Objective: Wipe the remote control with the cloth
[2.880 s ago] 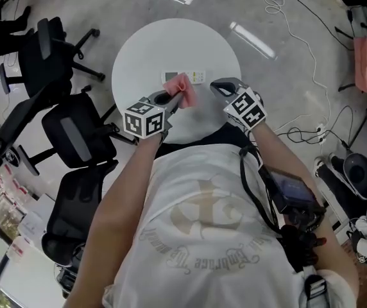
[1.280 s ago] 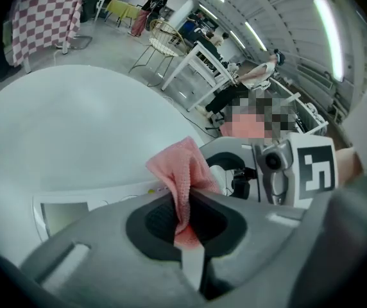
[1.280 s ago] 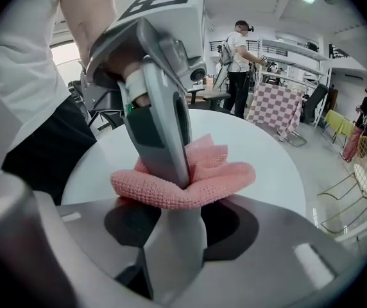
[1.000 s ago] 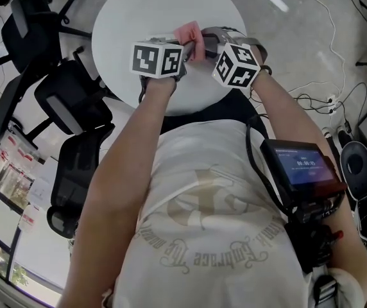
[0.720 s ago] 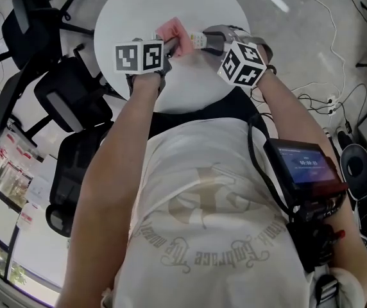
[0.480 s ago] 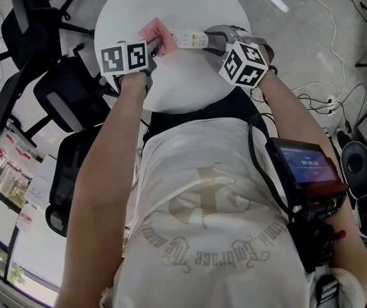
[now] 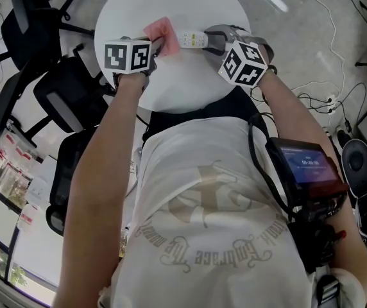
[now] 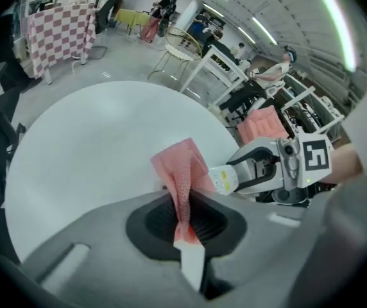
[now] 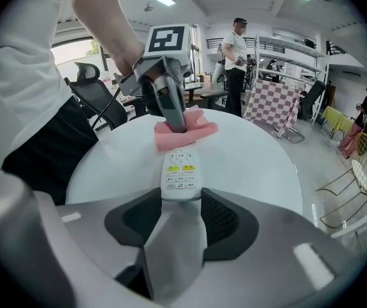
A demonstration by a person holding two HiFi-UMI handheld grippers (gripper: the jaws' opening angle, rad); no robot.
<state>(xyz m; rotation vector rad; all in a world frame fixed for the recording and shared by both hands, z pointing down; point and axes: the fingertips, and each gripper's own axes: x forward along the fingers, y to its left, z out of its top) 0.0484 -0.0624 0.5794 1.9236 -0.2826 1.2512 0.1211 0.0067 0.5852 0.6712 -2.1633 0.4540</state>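
Note:
A white remote control (image 9: 181, 172) with yellow buttons is held over the round white table (image 7: 190, 76), and my right gripper (image 9: 181, 201) is shut on its near end. Seen from the head camera, the remote (image 7: 192, 40) points left toward the cloth. My left gripper (image 8: 185, 220) is shut on a pink cloth (image 8: 183, 172), whose free end hangs against the remote's far tip (image 8: 222, 179). In the right gripper view the cloth (image 9: 183, 132) drapes at the remote's far end under the left gripper (image 9: 170, 111). From the head view the cloth (image 7: 160, 31) sits between the left gripper (image 7: 153, 49) and the right gripper (image 7: 214, 42).
Black office chairs (image 7: 61, 88) stand left of the table. Cables (image 7: 318, 98) and equipment lie on the floor at the right. People (image 9: 236, 53) and a checked cloth rack (image 9: 273, 108) stand in the room beyond the table.
The left gripper with the cloth slid left along the remote from near the right gripper, uncovering the remote's body; in the last half second it crept back right slightly. The right gripper stayed put.

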